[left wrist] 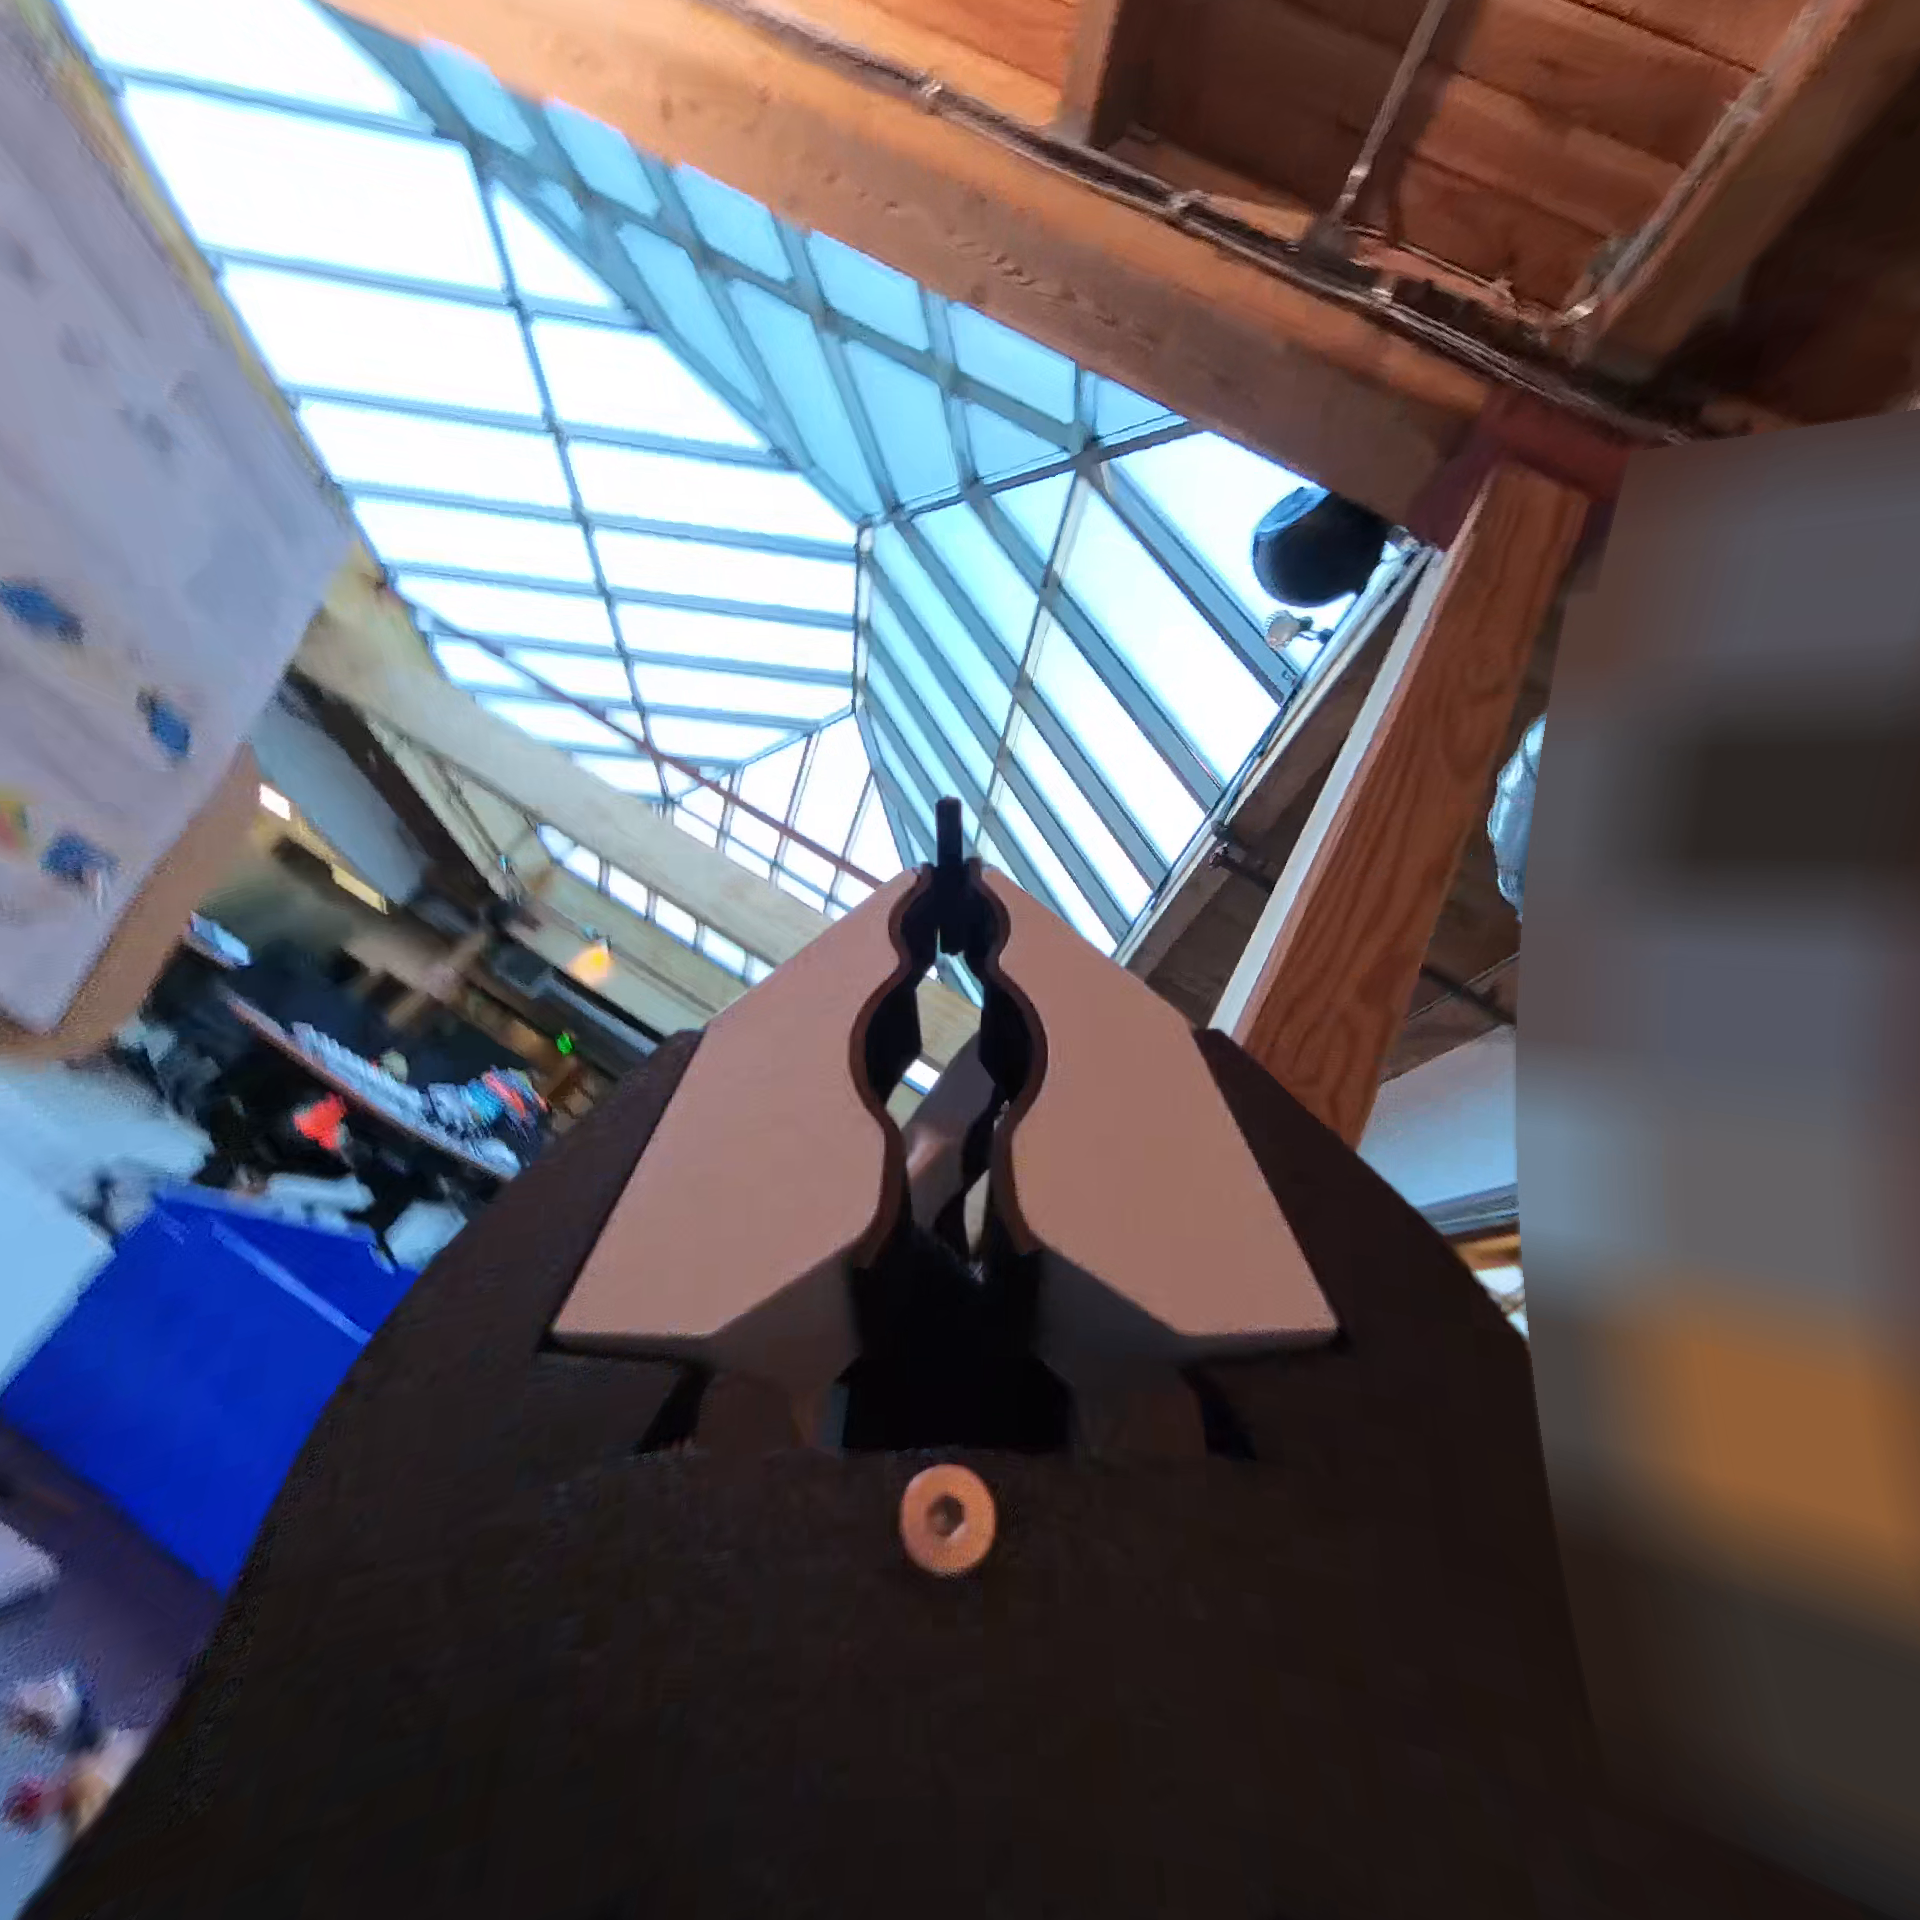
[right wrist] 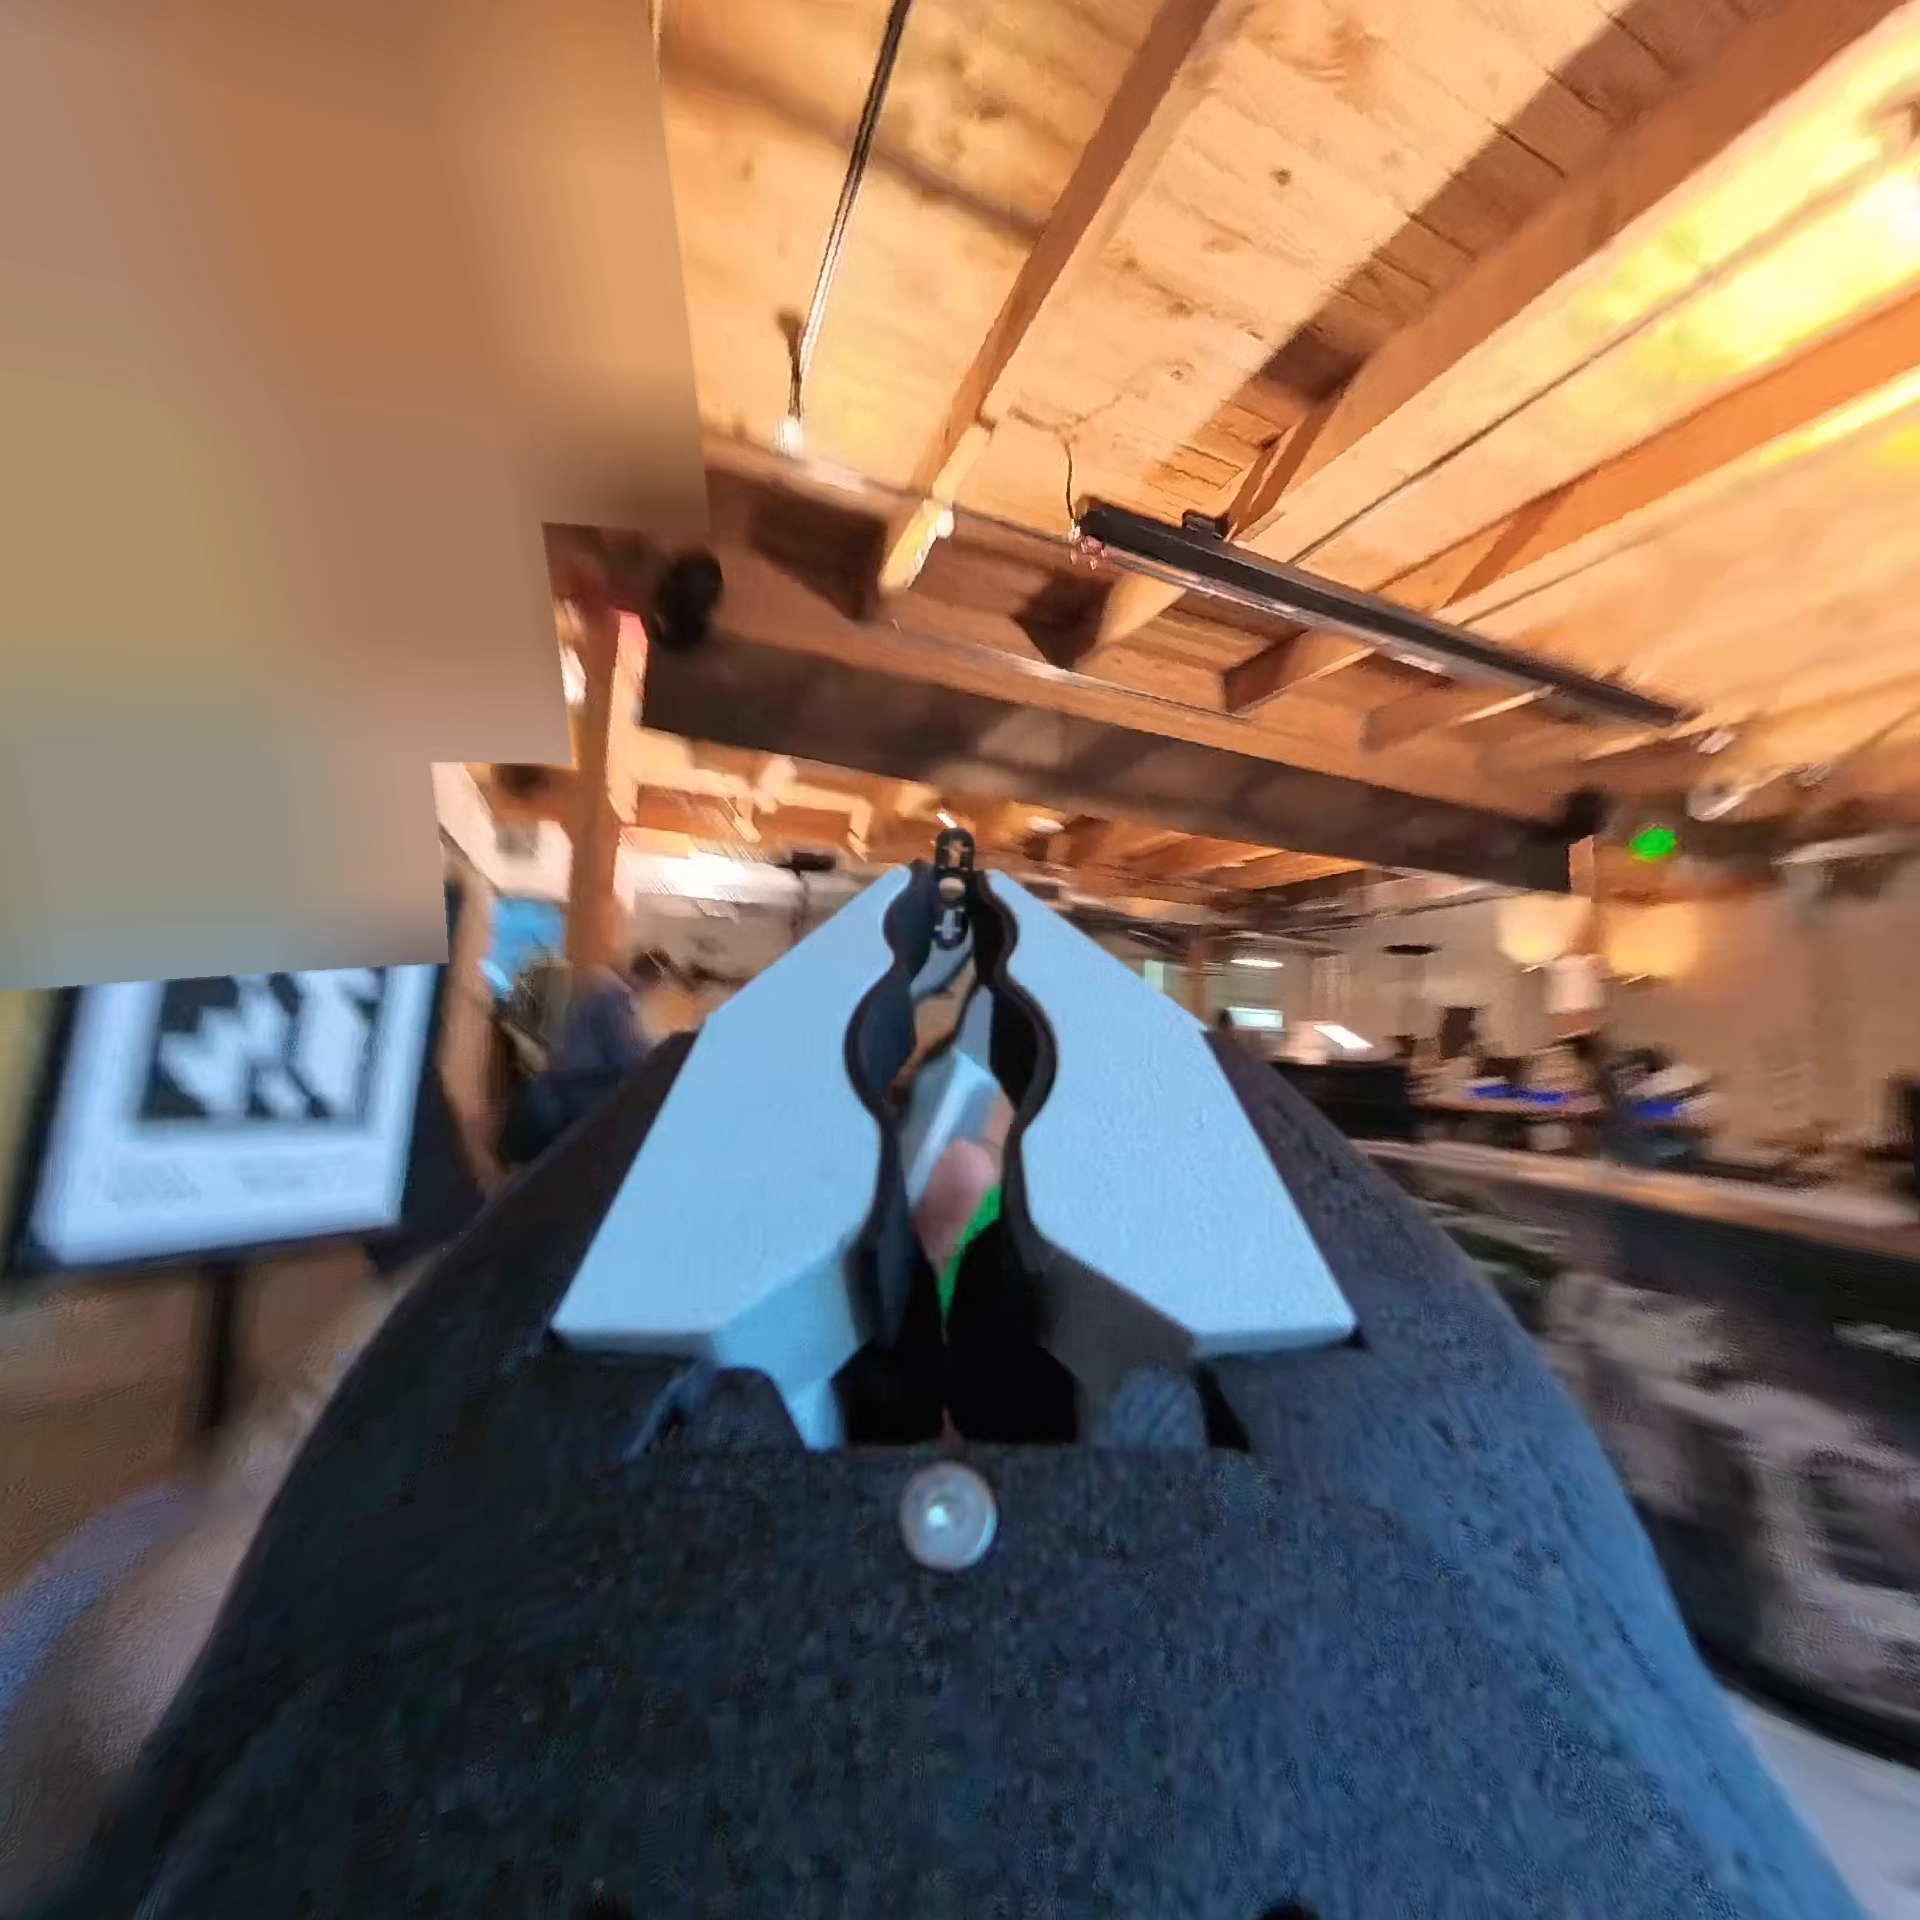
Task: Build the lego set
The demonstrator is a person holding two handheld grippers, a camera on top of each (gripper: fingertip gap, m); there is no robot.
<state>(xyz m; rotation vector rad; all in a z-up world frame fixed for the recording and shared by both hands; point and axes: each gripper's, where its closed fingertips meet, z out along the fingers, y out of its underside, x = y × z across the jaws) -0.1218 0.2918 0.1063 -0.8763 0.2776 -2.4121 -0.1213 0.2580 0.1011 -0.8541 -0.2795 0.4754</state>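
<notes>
Both grippers point upward, away from the table. My left gripper [left wrist: 948, 883] is shut on a small black pin-like lego piece [left wrist: 948, 831] that sticks out past its fingertips, seen against the skylight. My right gripper [right wrist: 951, 883] is shut on a thin black lego piece with holes [right wrist: 950, 873], whose tip pokes out above the fingertips. A hand shows through the gap lower between the right fingers. The lego set itself and the work surface are out of view.
Wooden ceiling beams [right wrist: 1143, 416] and a glass skylight [left wrist: 623, 436] fill the background. A wooden post [left wrist: 1392, 790] stands to the right of the left gripper. A blue bin [left wrist: 208, 1351] is at lower left. A framed black-and-white marker board [right wrist: 239, 1101] stands at left.
</notes>
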